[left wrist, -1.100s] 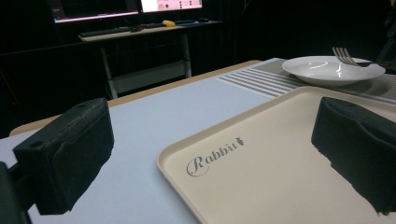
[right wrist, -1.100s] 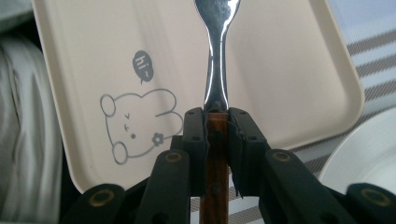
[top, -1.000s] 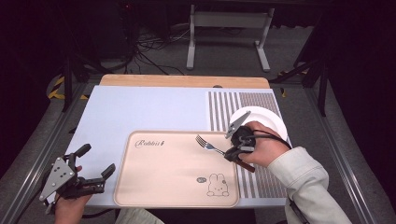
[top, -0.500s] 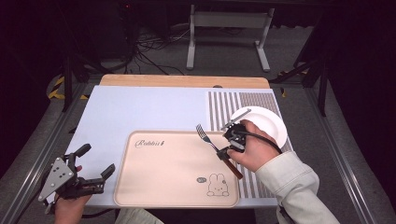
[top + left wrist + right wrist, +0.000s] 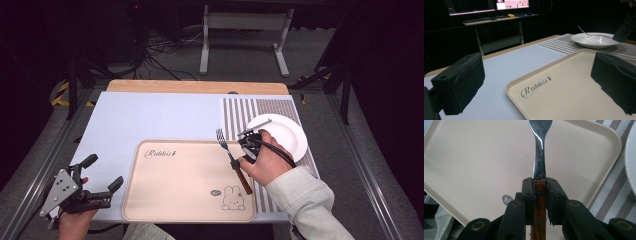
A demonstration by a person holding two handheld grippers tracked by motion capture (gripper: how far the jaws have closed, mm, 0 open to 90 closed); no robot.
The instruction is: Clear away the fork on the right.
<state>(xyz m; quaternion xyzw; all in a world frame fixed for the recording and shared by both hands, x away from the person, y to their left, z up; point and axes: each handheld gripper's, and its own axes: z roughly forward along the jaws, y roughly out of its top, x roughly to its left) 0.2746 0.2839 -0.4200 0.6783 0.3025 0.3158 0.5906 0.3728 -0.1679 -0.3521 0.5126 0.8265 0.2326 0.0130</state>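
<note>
Beige tray (image 5: 180, 185): lies in the lower middle of the high view on a pale blue mat (image 5: 150, 117); it carries the word "Rabbit" near its upper left corner and a small rabbit drawing near its lower right corner.
Fork (image 5: 231, 159): metal head with a brown wooden handle, lying aslant over the tray's right edge in the high view, tines toward the upper left, handle end toward the lower right. In the right gripper view its metal neck runs up the middle of the frame above the tray.
Right gripper (image 5: 235, 164): right of centre in the high view, its two black jaws clamped on the fork's wooden handle just below the metal neck, one jaw on each side.
Left gripper (image 5: 102, 175): lower left corner of the high view, off the tray's left edge over the mat's corner; jaws spread wide apart, nothing between them. In the left gripper view they frame the tray's "Rabbit" lettering.
White plate (image 5: 280, 135): on the striped placemat (image 5: 240, 112), right of centre in the high view, just beyond the right hand (image 5: 265, 165).
Wooden table edge (image 5: 197, 86): shows above the mat's far side.
</note>
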